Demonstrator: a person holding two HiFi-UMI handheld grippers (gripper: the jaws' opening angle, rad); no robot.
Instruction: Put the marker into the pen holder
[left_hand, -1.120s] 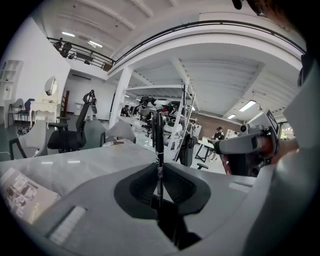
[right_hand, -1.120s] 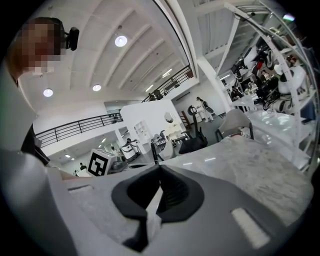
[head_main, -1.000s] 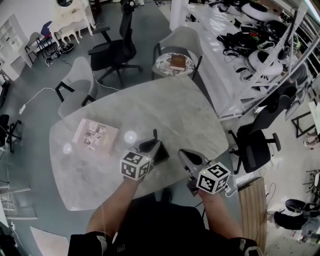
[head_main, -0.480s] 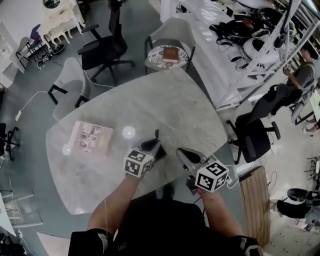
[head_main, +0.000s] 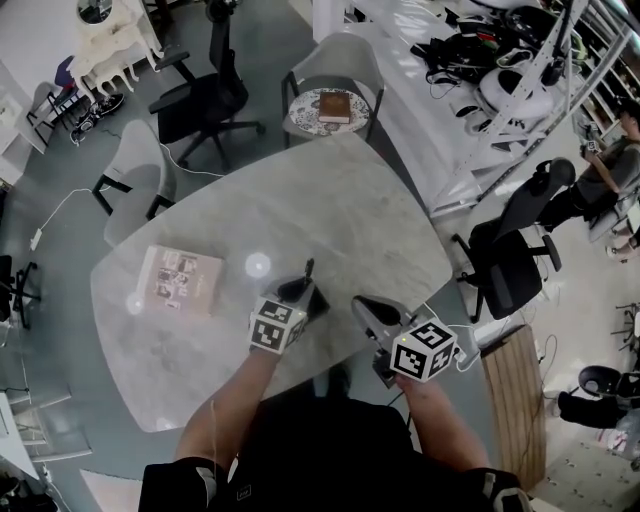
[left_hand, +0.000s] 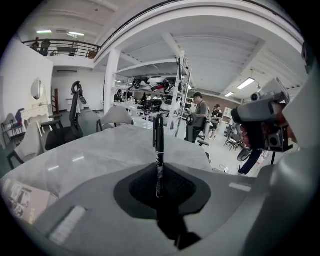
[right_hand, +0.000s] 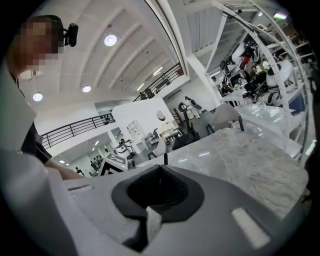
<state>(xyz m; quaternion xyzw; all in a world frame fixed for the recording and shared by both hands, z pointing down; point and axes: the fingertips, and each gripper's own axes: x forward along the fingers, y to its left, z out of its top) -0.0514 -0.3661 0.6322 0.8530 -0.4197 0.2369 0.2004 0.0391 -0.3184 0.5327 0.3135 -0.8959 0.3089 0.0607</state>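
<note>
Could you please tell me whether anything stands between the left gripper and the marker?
Nothing does: the left gripper holds the marker upright, clamped between its jaws. No pen holder shows in any view, so the way there cannot be judged.

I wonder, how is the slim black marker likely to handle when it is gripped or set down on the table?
The slim black marker stands straight up from the left gripper, so it is probably stiff. Thin and round, it would likely roll on the smooth grey marble table.
</note>
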